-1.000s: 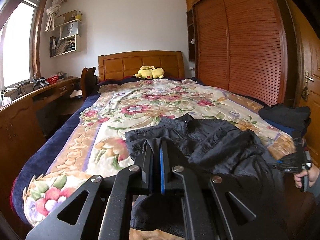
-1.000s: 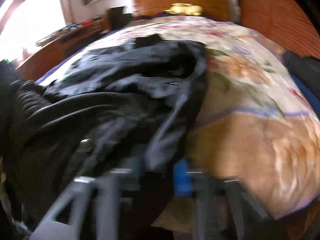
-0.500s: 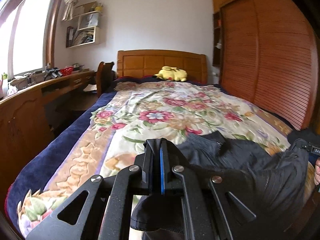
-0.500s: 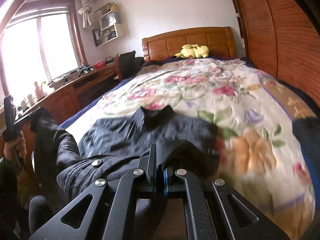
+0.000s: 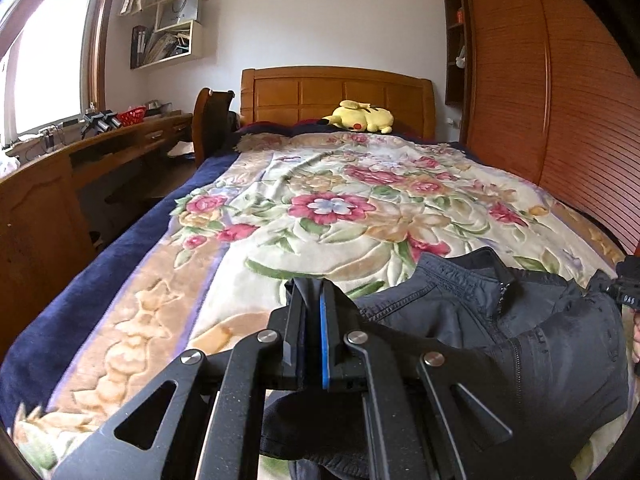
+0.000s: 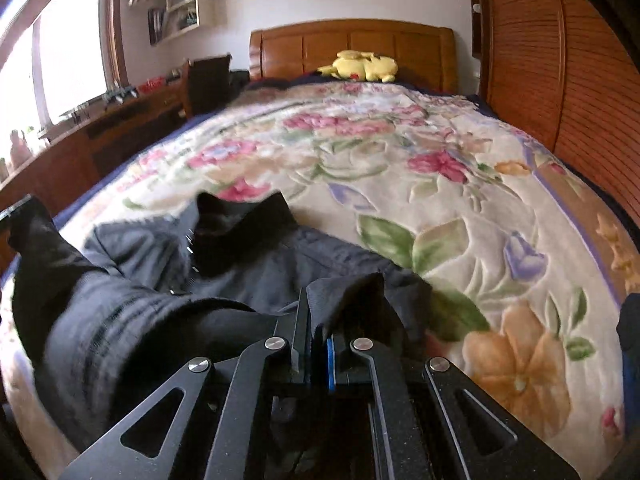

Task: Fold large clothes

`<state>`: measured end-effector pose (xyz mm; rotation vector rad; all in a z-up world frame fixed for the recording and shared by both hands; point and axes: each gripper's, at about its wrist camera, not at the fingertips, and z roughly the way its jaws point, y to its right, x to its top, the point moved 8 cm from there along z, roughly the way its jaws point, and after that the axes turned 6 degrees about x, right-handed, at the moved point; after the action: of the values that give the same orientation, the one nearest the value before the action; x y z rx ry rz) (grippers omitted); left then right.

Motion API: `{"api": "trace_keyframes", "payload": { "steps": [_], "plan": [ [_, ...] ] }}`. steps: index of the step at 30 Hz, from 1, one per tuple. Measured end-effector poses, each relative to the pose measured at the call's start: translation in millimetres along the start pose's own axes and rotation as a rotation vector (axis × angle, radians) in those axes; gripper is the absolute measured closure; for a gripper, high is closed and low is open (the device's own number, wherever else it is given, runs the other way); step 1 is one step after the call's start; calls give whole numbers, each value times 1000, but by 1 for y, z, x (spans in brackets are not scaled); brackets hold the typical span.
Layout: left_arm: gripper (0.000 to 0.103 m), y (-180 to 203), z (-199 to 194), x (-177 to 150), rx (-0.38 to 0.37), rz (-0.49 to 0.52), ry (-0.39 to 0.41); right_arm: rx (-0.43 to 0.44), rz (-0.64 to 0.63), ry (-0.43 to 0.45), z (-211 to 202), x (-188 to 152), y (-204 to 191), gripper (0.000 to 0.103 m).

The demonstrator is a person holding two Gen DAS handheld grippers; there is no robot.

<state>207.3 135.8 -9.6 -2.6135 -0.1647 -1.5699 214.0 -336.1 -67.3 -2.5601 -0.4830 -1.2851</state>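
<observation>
Both grippers, left (image 5: 313,324) and right (image 6: 318,332), clamped on our black jacket (image 5: 500,328), have drawn it down the bed (image 5: 320,208), spreading it for folding.

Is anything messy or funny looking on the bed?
Only the jacket: it lies rumpled near the foot of the bed, collar turned up, one part held up by the left gripper, another pinched in the right gripper. That fits mid-fold. Nothing is spilled or broken.

Free room: floral bedspread (image 5: 332,208) ahead — open to the plush toy (image 5: 360,117).
Obstacles: desk (image 5: 60,168) left — wardrobe (image 5: 560,100) right.
</observation>
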Motion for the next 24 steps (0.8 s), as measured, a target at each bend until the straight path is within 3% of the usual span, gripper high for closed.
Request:
{"api": "trace_keyframes", "payload": {
  "steps": [5, 7, 9, 11, 13, 15, 24],
  "plan": [
    [97, 8, -8, -6, -15, 34, -13, -25, -4, -37, 3, -9, 5, 99],
    [91, 9, -14, -8, -26, 37, -20, -34, 6, -35, -3, -9, 4, 93],
    [72, 12, -24, -11, -52, 40, -27, -59, 6, -22, -16, -8, 2, 80],
    [59, 15, -40, -14, -58, 48, -3, -96, 0, -4, -30, -5, -1, 56],
    [50, 16, -52, -18, -67, 47, 13, -117, -21, 25, -49, -7, -9, 44],
    [25, 18, -67, -26, -92, 29, 20, -117, -56, 42, -63, -10, -22, 43],
    [22, 24, -99, -63, -133, 29, 3, -44, -170, 48, -104, -49, -92, 31]
  ]
}}
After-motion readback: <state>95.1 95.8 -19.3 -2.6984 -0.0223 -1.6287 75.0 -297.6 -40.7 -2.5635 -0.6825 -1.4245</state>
